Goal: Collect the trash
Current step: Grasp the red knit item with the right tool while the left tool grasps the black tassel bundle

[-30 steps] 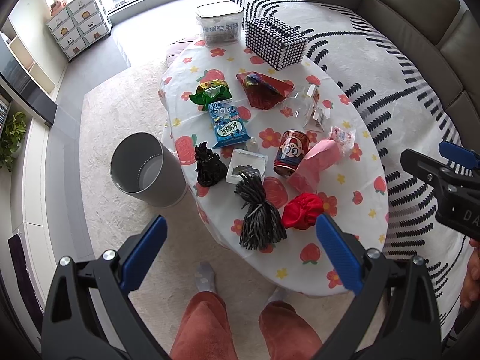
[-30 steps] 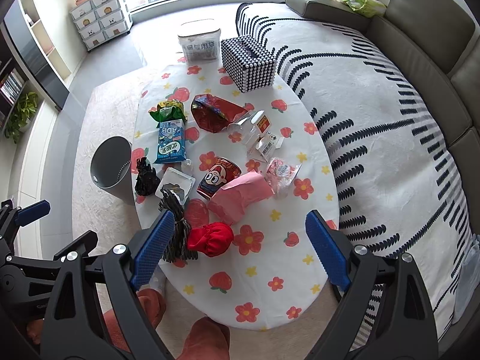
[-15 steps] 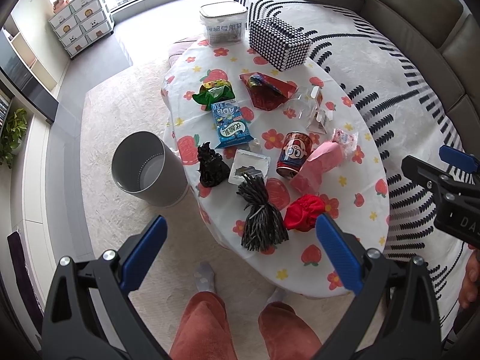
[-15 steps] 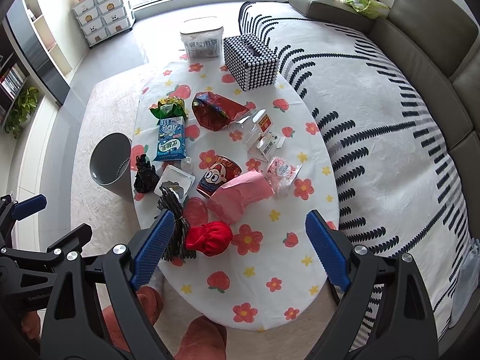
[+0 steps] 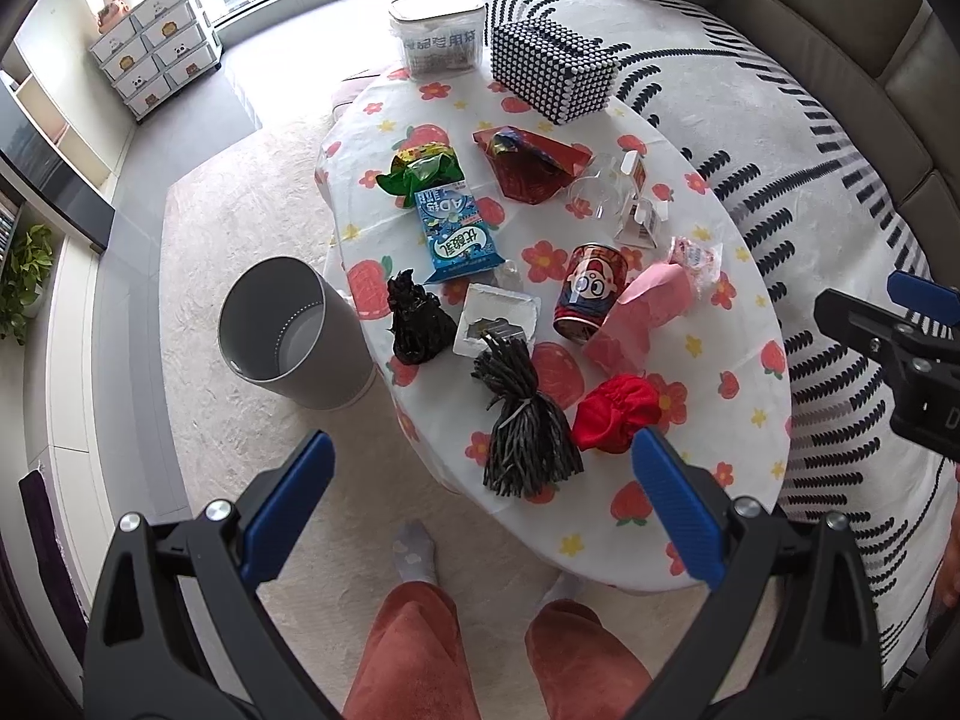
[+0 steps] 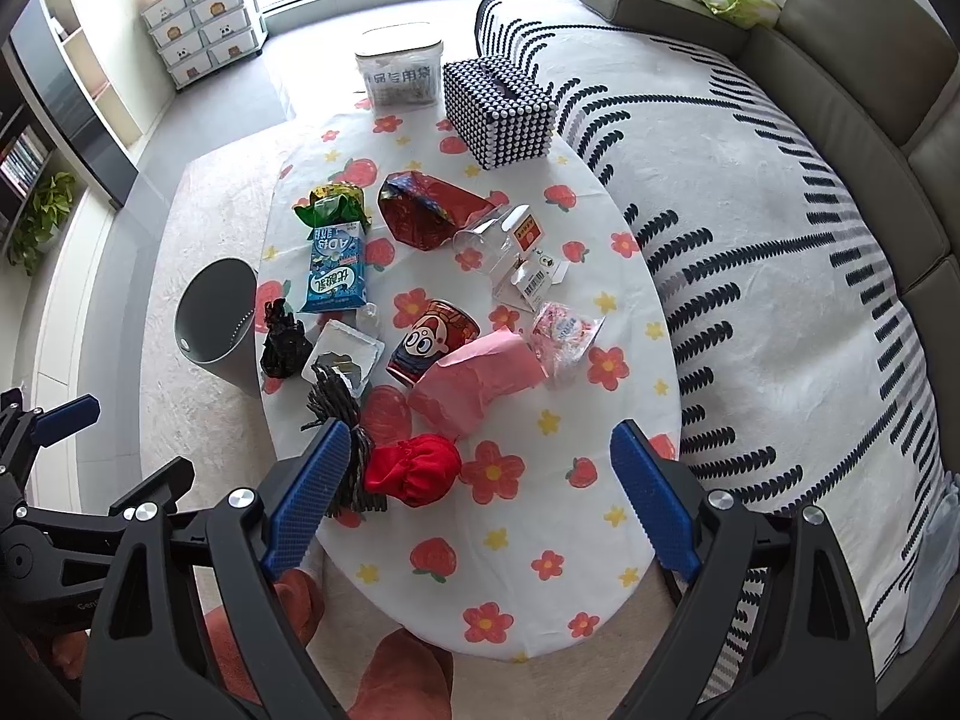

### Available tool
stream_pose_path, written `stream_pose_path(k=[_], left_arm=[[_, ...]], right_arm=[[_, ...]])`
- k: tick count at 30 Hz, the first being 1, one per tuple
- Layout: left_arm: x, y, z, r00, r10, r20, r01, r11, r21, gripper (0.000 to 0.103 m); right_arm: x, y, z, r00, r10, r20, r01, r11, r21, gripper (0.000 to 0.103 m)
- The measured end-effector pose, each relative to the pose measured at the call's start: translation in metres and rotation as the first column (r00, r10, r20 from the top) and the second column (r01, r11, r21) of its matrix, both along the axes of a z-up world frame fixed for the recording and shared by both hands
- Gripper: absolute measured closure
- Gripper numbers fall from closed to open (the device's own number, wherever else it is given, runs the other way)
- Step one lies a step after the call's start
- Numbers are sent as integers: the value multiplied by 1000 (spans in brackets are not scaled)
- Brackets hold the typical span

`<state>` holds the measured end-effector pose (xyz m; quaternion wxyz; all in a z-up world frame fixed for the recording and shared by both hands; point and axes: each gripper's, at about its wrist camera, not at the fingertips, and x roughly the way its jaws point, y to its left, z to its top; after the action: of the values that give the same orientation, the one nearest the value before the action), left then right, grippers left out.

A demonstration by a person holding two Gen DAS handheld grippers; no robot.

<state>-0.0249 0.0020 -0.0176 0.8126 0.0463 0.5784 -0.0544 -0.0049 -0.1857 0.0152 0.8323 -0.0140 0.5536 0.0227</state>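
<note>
Both your hand-held grippers have dropped a bit closer to the table since a second ago. The left hand-held gripper and right hand-held gripper are spread wide, holding nothing. The trash sits untouched: red crumpled wad at the near edge, black shredded bundle just left of it, grey bin on the floor left.
</note>
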Motion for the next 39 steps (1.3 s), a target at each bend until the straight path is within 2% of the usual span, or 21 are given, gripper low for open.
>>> stream_pose_path(k=[3, 8, 18, 25, 26, 27, 29, 31, 32, 34, 36, 38, 39], left_arm=[[-3, -5, -21, 1000, -19, 17, 18, 999, 29, 4], [-4, -4, -72, 1000, -24, -16, 24, 999, 39, 4], [0, -14, -170, 993, -111, -26, 112, 992, 59, 4], [6, -24, -220, 988, -154, -21, 155, 984, 84, 5], [6, -23, -224, 988, -155, -19, 156, 984, 85, 7], [6, -23, -228, 987, -157, -18, 158, 984, 87, 18], [8, -21, -237, 986, -161, -51, 164, 984, 66, 48], [9, -18, -236, 987, -154, -45, 155, 988, 21, 61], [9, -20, -235, 985, -168, -47, 169, 986, 3, 73], [8, -24, -235, 983, -179, -43, 179, 984, 11, 78], [7, -23, -235, 983, -177, -42, 177, 984, 6, 81], [9, -20, -232, 984, -171, -46, 171, 985, -7, 85], [10, -18, -231, 985, -167, -50, 167, 986, -18, 86]], right_arm=[[-3, -4, -17, 1000, 0, -5, 0, 1000, 13, 18], [-6, -4, -53, 999, -12, -41, 14, 999, 38, 29], [-6, 7, -145, 993, -1, -119, 9, 998, 63, 29], [-3, 16, -189, 989, 36, -140, -26, 997, 70, 29], [-2, 17, -194, 989, 40, -142, -30, 997, 71, 29], [-1, 18, -198, 988, 44, -145, -34, 997, 74, 29], [2, 21, -204, 987, 51, -150, -40, 996, 78, 29], [3, 24, -209, 986, 61, -155, -49, 996, 81, 30], [4, 26, -211, 985, 66, -160, -53, 995, 84, 31], [6, 28, -215, 983, 72, -171, -58, 994, 88, 31], [8, 32, -219, 980, 78, -183, -62, 993, 96, 37], [10, 36, -224, 973, 91, -212, -67, 991, 117, 61], [11, 38, -225, 970, 93, -225, -67, 990, 120, 65]])
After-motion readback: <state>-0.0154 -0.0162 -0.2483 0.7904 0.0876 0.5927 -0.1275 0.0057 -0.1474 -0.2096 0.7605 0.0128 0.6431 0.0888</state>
